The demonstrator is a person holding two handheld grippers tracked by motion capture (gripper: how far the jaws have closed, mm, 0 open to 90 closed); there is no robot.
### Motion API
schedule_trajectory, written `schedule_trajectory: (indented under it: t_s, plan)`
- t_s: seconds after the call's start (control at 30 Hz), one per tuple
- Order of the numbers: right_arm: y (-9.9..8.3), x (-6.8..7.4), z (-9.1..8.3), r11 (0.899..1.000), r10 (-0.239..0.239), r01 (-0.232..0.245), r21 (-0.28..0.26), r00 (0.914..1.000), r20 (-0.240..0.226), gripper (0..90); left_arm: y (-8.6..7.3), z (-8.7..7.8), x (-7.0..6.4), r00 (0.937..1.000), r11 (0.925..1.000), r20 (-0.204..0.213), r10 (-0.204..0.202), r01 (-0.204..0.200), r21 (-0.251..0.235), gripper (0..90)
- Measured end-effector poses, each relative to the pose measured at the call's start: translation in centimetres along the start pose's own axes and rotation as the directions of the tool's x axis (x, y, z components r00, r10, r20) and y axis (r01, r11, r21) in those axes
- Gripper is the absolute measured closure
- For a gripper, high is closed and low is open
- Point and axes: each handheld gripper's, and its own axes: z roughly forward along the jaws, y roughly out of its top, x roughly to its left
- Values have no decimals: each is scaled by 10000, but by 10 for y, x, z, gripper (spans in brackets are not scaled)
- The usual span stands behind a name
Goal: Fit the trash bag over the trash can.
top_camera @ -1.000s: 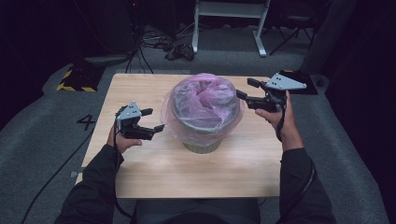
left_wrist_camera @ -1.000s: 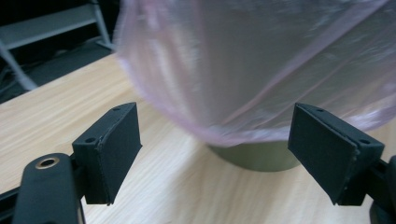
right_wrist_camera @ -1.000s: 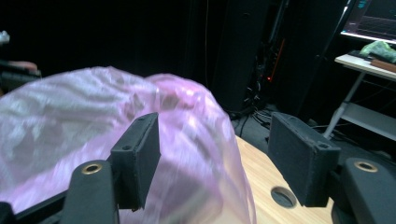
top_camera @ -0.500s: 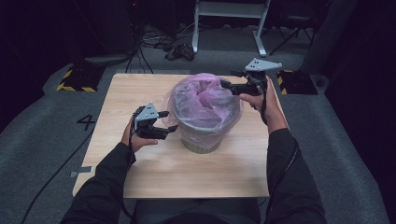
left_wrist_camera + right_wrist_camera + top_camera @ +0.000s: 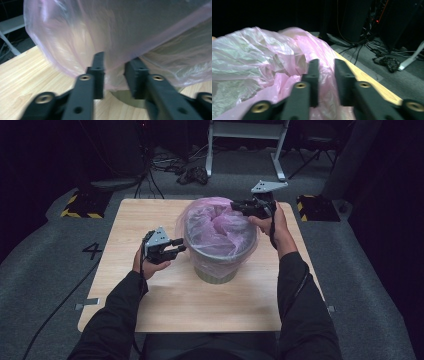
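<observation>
A round grey-green bin (image 5: 216, 272) stands mid-table, lined with a thin pink plastic bag (image 5: 215, 227) that bunches over its top and hangs over the rim. My left gripper (image 5: 181, 245) is level with the bin's left side, jaws pointing at it. In the left gripper view its jaws (image 5: 115, 63) stand a little apart, with the bag's overhang (image 5: 100, 27) right at their tips and the bin (image 5: 125, 96) below. My right gripper (image 5: 235, 206) is over the far right rim. Its jaws (image 5: 325, 65) are narrowly apart with pink bag film (image 5: 257, 57) showing in the gap.
The light wooden table (image 5: 150, 320) has bare room around the bin. Beyond its far edge lie floor cables (image 5: 192, 172) and a white metal frame (image 5: 245, 130). A yellow-black striped block (image 5: 80, 207) sits on the floor at far left.
Both grippers have moved in toward the bin. The left one slid right to the bin's side; the right one swung left and forward onto the bag at the far rim.
</observation>
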Motion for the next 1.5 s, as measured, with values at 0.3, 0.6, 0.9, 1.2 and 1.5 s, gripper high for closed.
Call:
schedule_trajectory:
  t_s: [0.3,0.6,0.9,1.2,1.5]
  plan:
    - [-5,-16,0,9975,664,-692,138,9869,1469,900,9,5,7,9997,9998,203,146,-148,106,900]
    - [-33,-34,10,9850,1453,-1591,671,9737,1754,900,4,15,11,9994,9990,330,138,-152,426,900]
    - [-62,-32,14,9802,1551,-1706,1003,9770,1465,843,-6,12,9,9993,9982,359,-60,39,603,713]
    - [-44,-26,-32,9954,870,-931,219,9765,1972,532,-12,-29,-2,9988,9923,-352,-354,393,1174,231]
    - [-4,17,-66,9940,-186,250,-1062,9980,604,401,-40,-45,-29,9996,9765,-272,-63,120,2150,186]
